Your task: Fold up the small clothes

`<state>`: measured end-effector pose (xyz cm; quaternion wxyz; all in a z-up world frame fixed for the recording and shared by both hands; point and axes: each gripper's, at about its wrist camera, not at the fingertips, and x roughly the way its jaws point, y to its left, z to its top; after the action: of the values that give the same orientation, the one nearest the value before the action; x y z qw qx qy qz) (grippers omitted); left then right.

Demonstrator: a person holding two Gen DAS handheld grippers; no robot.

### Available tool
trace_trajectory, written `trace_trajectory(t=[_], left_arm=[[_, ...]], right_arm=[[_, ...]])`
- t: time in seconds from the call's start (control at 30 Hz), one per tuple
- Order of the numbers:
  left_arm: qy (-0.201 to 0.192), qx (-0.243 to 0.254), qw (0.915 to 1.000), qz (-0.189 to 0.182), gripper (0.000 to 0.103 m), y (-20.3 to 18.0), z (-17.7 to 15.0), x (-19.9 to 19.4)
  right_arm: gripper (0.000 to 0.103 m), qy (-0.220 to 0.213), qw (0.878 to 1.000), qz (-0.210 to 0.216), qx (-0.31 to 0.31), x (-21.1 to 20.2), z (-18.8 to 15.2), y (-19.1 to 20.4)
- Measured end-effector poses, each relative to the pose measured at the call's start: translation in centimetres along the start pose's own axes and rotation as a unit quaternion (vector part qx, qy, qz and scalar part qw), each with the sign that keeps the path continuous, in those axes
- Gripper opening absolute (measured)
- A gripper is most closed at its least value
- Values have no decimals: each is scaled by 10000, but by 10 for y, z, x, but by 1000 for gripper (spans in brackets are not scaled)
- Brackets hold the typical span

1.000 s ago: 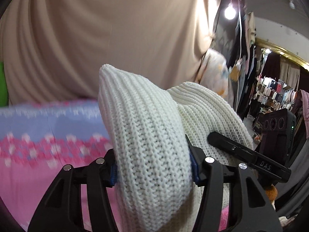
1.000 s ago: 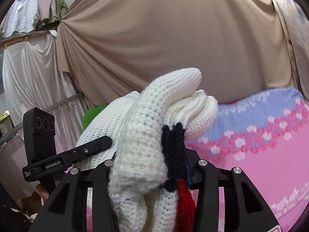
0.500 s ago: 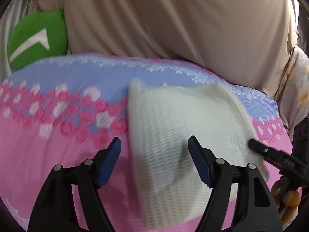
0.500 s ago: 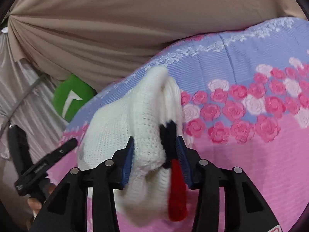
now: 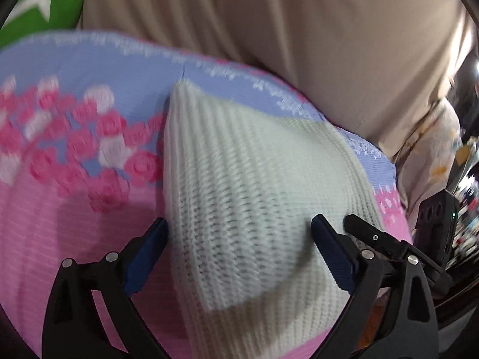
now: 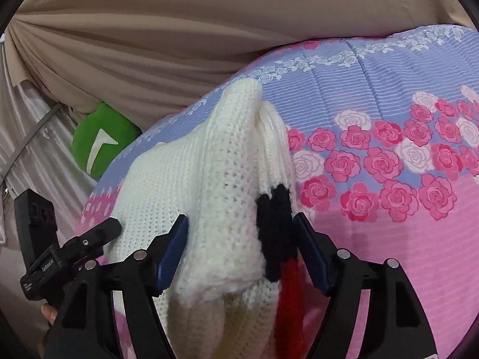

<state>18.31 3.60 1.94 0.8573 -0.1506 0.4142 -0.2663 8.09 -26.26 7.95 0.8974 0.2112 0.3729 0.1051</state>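
Your left gripper [image 5: 239, 251] has its jaws spread wide, and the white knit garment [image 5: 248, 197] lies between the blue pads [image 5: 148, 248] without being squeezed; the left pad sits just at the garment's folded edge, while the right pad stands beside the knit, so the cloth looks loose here rather than held. This view is blurred, so finer contact cannot be told. The garment rests on the bedspread [image 5: 60, 239], pink with a band of roses and a lilac strip at the far side, and its far corner rises to a point over the lilac part. Your right gripper [image 6: 241, 248] has its jaws parted as well, with a thick bunched fold of the same white knit garment [image 6: 221, 179] standing up between them; a black patch [image 6: 274, 224] and a red strip [image 6: 289, 293] of the knit sit against the right pad, though whether the pads press the cloth you cannot tell. A beige curtain [image 6: 179, 30] hangs behind the bed, and a green cushion [image 6: 101, 140] with a white mark lies at the bed's far left edge.
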Motion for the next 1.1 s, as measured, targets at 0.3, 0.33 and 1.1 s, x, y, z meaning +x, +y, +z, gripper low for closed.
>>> trace_trajectory(t=[0.3, 0.33, 1.1], left_arm=[[-655, 601, 9959, -143, 52, -28, 13, -22], [-778, 659, 9946, -179, 51, -31, 16, -27], [-748, 779, 9851, 1335, 58, -38, -47, -52]], right_arm=[[34, -529, 9978, 237, -312, -22, 14, 19], [34, -597, 9973, 275, -326, -27, 15, 20], [24, -68, 9873, -1096, -1145, -41, -53, 35]])
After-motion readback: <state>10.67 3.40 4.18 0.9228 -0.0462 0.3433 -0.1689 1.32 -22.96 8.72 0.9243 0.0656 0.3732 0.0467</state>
